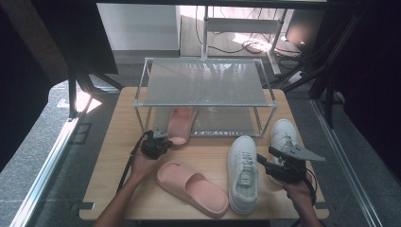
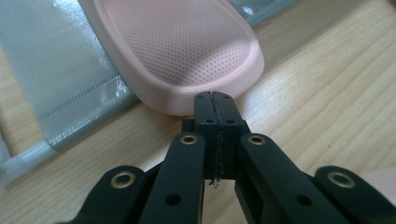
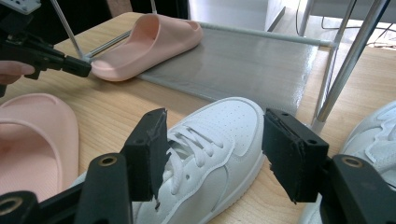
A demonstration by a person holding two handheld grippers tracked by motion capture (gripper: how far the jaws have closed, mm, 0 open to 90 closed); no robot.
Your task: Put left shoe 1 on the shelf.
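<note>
High view: nearest the front edge of the table lies a pink slide, set at a slant, with a white sneaker just beside it on the right. A second white sneaker sits near the right edge. The shoe rack stands at the back edge; a second pink slide rests half on its lower shelf, heel toward the front.

Left gripper view: left gripper, jaws pressed together and holding nothing, tips touching the heel rim of the racked slide, probably nudging it further in.

Right gripper view: right gripper, jaws spread wide either side of the near sneaker's laces, likely poised to pick it up.
</note>
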